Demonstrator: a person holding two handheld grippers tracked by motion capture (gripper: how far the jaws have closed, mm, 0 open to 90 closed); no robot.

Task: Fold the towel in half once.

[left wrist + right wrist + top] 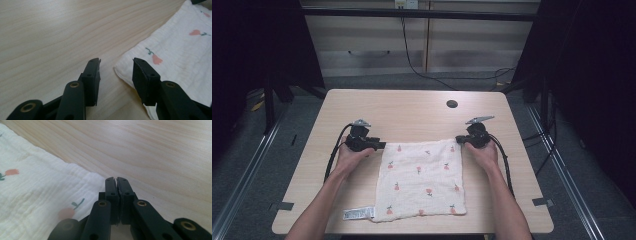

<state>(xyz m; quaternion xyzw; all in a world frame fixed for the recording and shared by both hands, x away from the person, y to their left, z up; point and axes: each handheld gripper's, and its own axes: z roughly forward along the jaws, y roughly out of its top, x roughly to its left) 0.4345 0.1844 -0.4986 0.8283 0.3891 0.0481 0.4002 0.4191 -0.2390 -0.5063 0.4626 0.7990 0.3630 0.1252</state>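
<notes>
Two grippers are at the far corners of the cloth (422, 180), one in each of my hands. The cloth is a cream square printed with small pink flowers, lying flat on the near half of the light wooden table (412, 107), its near edge close to the table's front edge. A white label (358, 213) sticks out from its near left corner.

Left gripper (382, 145): jaws apart, a moderate gap. In the left gripper view (116, 71) the cloth's corner lies between the two black jaws, flat on the wood; the right-hand jaw stands over the hem, the left-hand jaw over bare table. Not clamped on anything.

Right gripper (458, 139): in the right gripper view (116, 181) the jaws are pressed together with almost no gap, tips at the cloth's corner edge. A thin pale line shows between the pads, but I cannot tell whether fabric is caught there.

My forearms come in from the near side, one on each side of the cloth. A dark round hole (452, 104) sits in the far right part of the tabletop.
</notes>
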